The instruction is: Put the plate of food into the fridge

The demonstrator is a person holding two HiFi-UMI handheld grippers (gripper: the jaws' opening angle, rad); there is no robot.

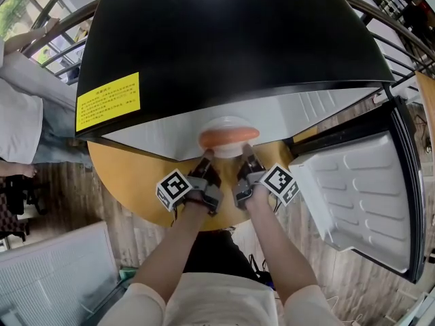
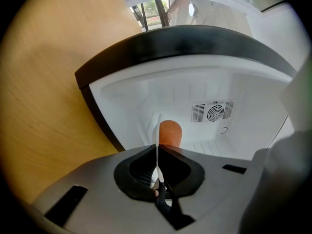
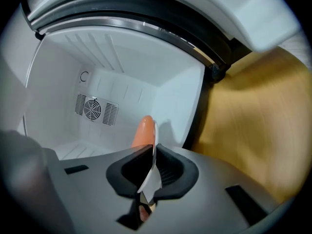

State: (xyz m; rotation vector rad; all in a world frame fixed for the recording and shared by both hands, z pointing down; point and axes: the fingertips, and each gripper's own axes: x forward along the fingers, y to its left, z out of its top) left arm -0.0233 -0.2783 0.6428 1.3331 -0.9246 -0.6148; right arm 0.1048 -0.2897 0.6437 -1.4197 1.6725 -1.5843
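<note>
In the head view, the left gripper (image 1: 206,156) and right gripper (image 1: 246,156) hold a round white plate (image 1: 228,122) of orange food (image 1: 228,138) at the mouth of the black fridge (image 1: 224,39), above the round wooden tabletop (image 1: 129,182). The left gripper view shows its jaws clamped on the plate's rim, seen edge-on. In the right gripper view, its jaws likewise pinch the rim, with the fridge's white interior beyond.

We see soft, even daylight in the head view, coming from the window (image 1: 24,9) at upper left, with a pale glare patch on top of the glossy black fridge (image 1: 238,39) and straight lines bowed at the edges. Both gripper views are wide-angle rounds with black corners. The white fridge interior is bright with faint shadows, the left gripper (image 2: 157,152) and right gripper (image 3: 150,152) bodies blur near the lens, and the table (image 3: 253,130) looks smeared, perhaps by motion.
</note>
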